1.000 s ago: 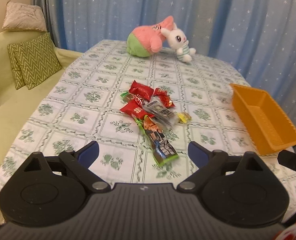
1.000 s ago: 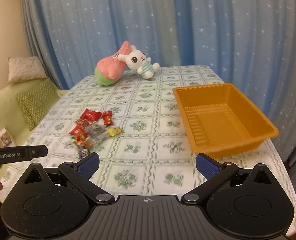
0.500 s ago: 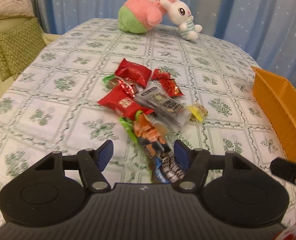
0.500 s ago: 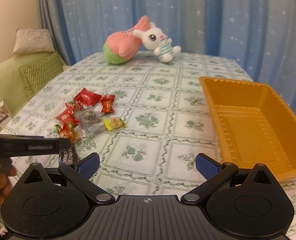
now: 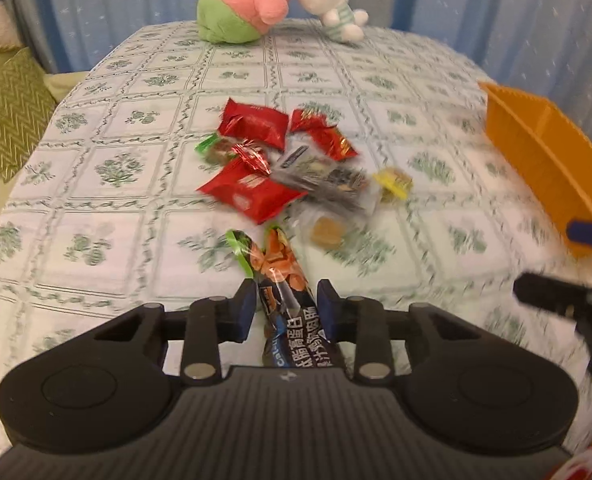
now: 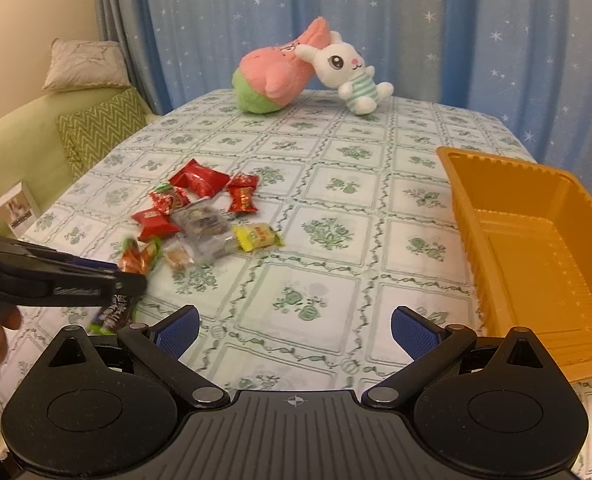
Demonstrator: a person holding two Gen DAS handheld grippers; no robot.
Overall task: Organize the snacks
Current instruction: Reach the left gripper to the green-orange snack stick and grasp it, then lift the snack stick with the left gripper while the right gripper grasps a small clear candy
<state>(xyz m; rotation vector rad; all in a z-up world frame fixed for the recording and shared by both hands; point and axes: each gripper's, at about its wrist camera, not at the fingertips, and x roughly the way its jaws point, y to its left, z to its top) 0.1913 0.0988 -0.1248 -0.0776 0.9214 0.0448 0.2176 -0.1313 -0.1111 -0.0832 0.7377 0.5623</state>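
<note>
A: L gripper (image 5: 284,307) closing on the long snack stick pack (image 5: 285,284) at the pile's near edge, pack between its pads; I took it 1st since it lies apart.

B: R gripper (image 6: 294,331)?

A: Jaws wide apart, empty, beside the orange tray (image 6: 536,248), 1 empty bin waiting.

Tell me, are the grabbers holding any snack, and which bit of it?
The left gripper is closing around the long dark snack bar, near its middle, pads at its sides. The right gripper is open and holds nothing.
</note>
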